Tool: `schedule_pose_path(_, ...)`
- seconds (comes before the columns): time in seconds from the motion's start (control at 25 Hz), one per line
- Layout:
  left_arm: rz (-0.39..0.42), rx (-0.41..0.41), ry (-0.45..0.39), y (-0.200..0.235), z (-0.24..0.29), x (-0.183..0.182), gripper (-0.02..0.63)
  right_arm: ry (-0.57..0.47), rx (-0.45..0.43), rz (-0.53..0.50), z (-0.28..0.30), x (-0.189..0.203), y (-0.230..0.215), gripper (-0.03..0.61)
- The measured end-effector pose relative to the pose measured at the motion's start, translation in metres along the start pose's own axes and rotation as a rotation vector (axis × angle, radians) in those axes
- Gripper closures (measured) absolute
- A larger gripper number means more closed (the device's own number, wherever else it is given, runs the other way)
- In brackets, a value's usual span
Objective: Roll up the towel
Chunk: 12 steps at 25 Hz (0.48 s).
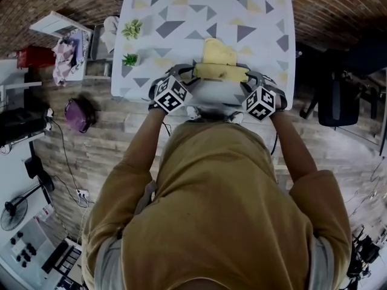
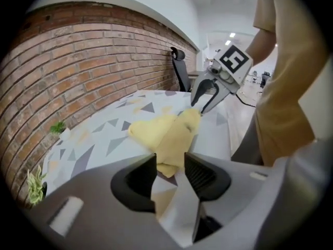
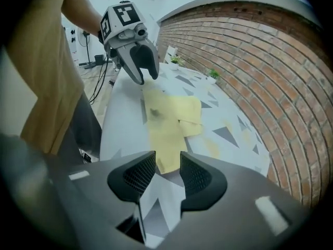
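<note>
- A curved red-brick wall (image 2: 78, 77) runs along the far side of the bench (image 1: 181, 47).
- The bench top is pale, patterned with grey and yellow triangles.
- The floor (image 1: 109, 144) is wood-look planks.
- A black office chair (image 2: 179, 72) stands at one end of the bench.
- A standing fan (image 1: 13, 213) is on the floor, well apart from the bench.
- Ceiling lights (image 2: 232, 35) glow deeper in the room.

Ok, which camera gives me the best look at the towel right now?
Right gripper view: the towel lies stretched out, with its folded layers and near end clear. The left gripper view shows it bunched, one end between those jaws. The head view shows it small, from above.
</note>
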<state>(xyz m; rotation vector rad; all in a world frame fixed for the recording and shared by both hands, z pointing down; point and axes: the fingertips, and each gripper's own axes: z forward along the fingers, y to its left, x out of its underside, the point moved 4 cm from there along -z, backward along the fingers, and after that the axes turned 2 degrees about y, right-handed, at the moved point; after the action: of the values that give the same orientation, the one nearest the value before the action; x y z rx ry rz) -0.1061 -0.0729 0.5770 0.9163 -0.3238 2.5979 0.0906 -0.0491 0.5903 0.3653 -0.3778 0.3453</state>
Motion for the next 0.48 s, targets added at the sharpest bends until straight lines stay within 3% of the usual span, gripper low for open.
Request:
schedule_pose_path(0.28, 0.172, 0.065, 0.064, -0.019, 0.021, -0.003, 0.396, 0.049, -0.034, -0.069, 0.008, 0.004, 0.007, 0.451)
schedule_pose_path(0.48, 0.199, 0.054, 0.114, -0.016, 0.027, 0.007, 0.407, 0.079, -0.046, -0.095, 0.013, 0.009, 0.008, 0.451)
